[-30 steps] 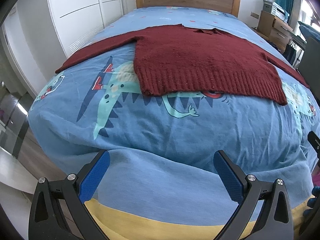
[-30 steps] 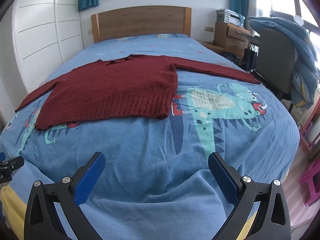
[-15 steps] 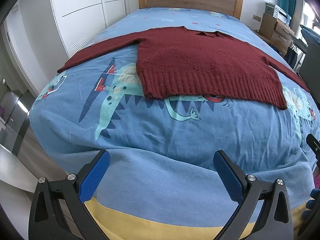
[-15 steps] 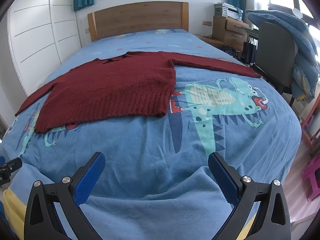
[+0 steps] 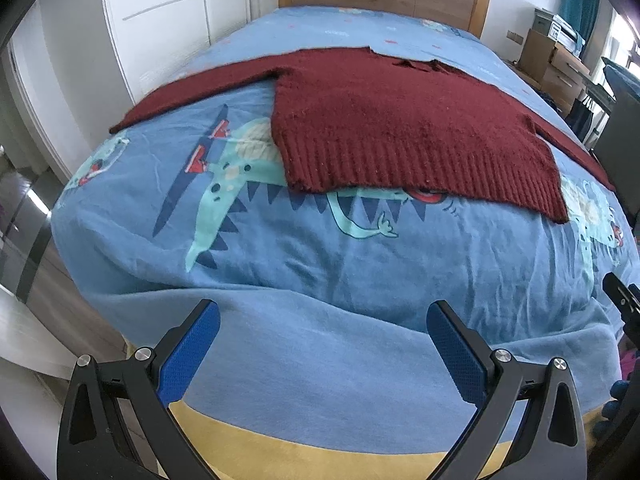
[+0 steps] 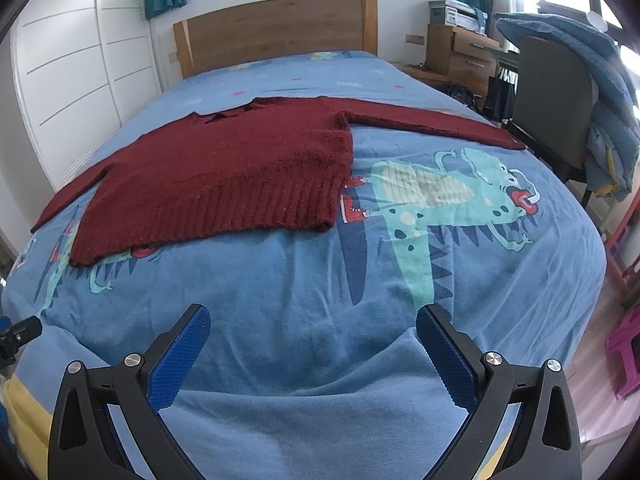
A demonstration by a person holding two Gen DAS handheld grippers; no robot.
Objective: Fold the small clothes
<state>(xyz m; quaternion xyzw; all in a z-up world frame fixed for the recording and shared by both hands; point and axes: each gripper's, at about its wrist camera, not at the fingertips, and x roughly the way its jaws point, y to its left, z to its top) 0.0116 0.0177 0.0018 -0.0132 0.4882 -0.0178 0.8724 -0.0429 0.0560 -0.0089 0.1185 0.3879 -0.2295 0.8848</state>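
Observation:
A dark red knitted sweater [image 5: 392,120] lies flat on the bed with both sleeves spread out; it also shows in the right wrist view [image 6: 240,168]. Its ribbed hem faces me. My left gripper [image 5: 322,316] is open and empty, above the foot of the bed, well short of the hem. My right gripper [image 6: 312,316] is open and empty, also over the foot of the bed, short of the hem. The tip of the other gripper shows at the edge of each view.
The bed has a blue dinosaur-print duvet [image 5: 304,248] and a wooden headboard [image 6: 280,28]. White wardrobe doors [image 5: 160,24] stand on the left. A chair with a blue blanket [image 6: 560,92] and wooden drawers [image 6: 460,56] stand on the right. A pink stool [image 6: 624,352] is on the floor.
Both grippers have moved forward toward the sweater, which looks nearer and lower in both views. The jaws stayed open.

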